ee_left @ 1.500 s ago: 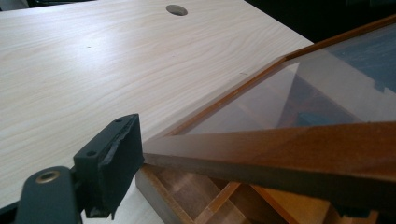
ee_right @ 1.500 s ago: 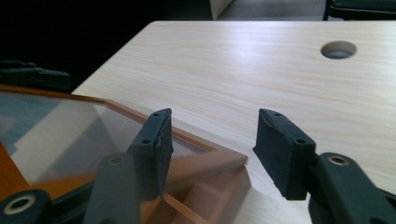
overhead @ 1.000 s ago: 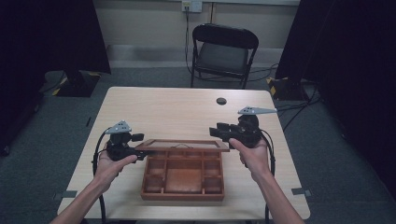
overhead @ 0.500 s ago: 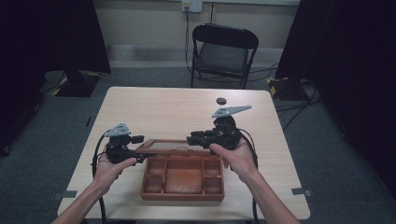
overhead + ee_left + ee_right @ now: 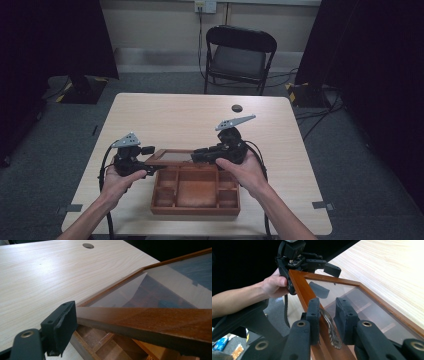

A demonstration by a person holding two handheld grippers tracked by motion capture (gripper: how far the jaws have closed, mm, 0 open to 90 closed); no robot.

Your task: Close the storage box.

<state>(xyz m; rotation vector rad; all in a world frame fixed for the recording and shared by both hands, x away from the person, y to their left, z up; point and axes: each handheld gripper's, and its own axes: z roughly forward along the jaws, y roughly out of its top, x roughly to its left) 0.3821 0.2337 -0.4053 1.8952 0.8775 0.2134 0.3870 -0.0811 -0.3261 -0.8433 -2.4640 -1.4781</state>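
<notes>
Above the wooden box [image 5: 195,192] on the bench [image 5: 165,120], the glass lid [image 5: 352,305] hangs half-raised: left tongs [image 5: 150,161] clamped on its frame, right tongs [image 5: 328,323] just closing astride its metal clasp [image 5: 329,327]. Grip squarely and move both together.

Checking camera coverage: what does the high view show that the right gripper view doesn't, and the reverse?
High view adds: the chair behind the table and the whole wooden box.
Right gripper view adds: a metal clasp on the lid frame, between the right gripper jaws, which have just been closing.
Both: the left gripper clamped on the raised glass lid.
</notes>
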